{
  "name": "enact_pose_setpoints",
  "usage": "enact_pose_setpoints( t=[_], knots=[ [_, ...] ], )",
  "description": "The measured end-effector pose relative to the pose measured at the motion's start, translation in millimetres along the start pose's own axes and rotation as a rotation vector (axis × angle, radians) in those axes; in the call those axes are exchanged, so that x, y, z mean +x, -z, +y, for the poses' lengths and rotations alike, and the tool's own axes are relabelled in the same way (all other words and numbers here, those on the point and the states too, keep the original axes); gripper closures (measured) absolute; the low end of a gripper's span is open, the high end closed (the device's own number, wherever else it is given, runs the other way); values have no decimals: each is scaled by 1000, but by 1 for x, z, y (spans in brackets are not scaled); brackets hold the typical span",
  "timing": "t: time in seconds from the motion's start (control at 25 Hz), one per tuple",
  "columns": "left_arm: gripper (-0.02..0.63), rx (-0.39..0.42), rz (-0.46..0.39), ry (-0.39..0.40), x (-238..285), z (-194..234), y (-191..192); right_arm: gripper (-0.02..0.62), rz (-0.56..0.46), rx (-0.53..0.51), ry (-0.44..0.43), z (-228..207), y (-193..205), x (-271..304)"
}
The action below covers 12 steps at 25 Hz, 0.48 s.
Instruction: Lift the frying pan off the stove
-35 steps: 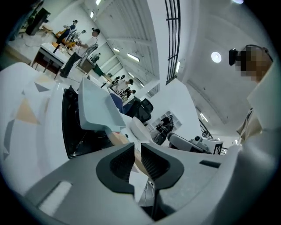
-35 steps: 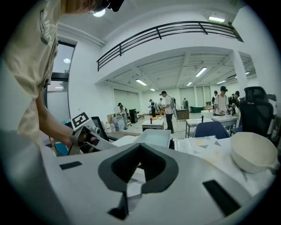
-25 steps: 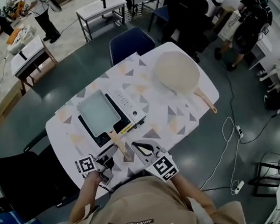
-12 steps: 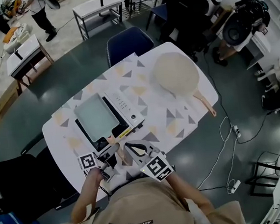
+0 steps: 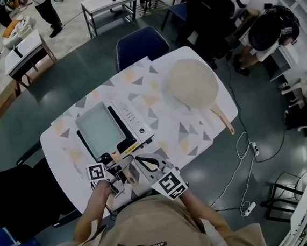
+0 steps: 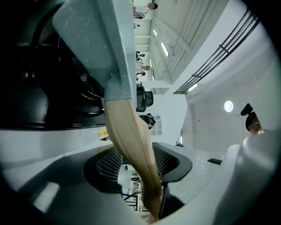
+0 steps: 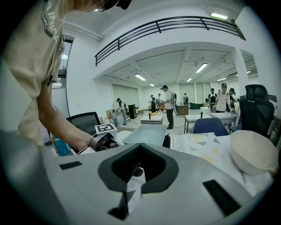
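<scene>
**Surface** (image 5: 195,134). White, under a cloth with a triangle pattern. Carries every item below.

**Stove** (image 5: 137,118). Flat black single-plate unit with a white control strip along its right side. Stands at the near left of the surface.

**Round pan** (image 5: 193,82). Cream, with a wooden handle. Lies far right, well apart from the stove. Judged to play no part in this step.

**Frying pan** (image 5: 99,129). Grey, square and shallow. Sits flat on the stove plate, by the look of it not yet raised.

**Handle** (image 6: 127,132). Pale wood, running from the frying pan toward the near edge and overhanging the near side of the stove.

**Left tongs** (image 6: 137,169). Open, with one jaw on either side of the handle. One pad at or almost at the wood, with a gap showing on the other side. Judged not yet a firm hold.

**Right tongs** (image 7: 139,163). Closed on nothing. Held just right of the handle, above the near edge of the surface.

**Handling note (judgement).**
- Close the left tongs fully and squarely across the wood before any upward pull.
- Expect the far end of the frying pan to droop, given the long lever and heavy head.
- Counter with a steady wrist and a slow, straight rise.
- Keep the base level until clear of the stove plate, and only then move sideways.
- Keep the right tongs ready under the handle as a prop in case of slipping.
</scene>
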State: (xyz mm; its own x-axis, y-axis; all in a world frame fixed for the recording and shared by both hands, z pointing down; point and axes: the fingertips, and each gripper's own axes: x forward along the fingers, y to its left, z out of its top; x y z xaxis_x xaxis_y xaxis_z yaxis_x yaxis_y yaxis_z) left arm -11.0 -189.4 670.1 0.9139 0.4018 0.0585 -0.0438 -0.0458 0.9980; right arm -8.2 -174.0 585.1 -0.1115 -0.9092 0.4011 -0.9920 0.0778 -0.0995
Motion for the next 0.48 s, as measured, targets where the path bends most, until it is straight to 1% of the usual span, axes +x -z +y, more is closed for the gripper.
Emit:
enact_pose_setpoints(
  t=[0.16,0.28,0.36,0.48],
  knots=[
    [410,-9,14,-2,8,1,2,595,3,11,-9,-9,3,-2],
    [410,-40,0,6,13,1,1,595,1,12,-21,-14,5,-3],
    [411,-56,-7,25,18,-1,0,595,-2,13,-25,-18,6,-4],
    [418,-76,-1,75,21,-7,0,595,-2,21,-32,-20,10,-7]
  ],
)
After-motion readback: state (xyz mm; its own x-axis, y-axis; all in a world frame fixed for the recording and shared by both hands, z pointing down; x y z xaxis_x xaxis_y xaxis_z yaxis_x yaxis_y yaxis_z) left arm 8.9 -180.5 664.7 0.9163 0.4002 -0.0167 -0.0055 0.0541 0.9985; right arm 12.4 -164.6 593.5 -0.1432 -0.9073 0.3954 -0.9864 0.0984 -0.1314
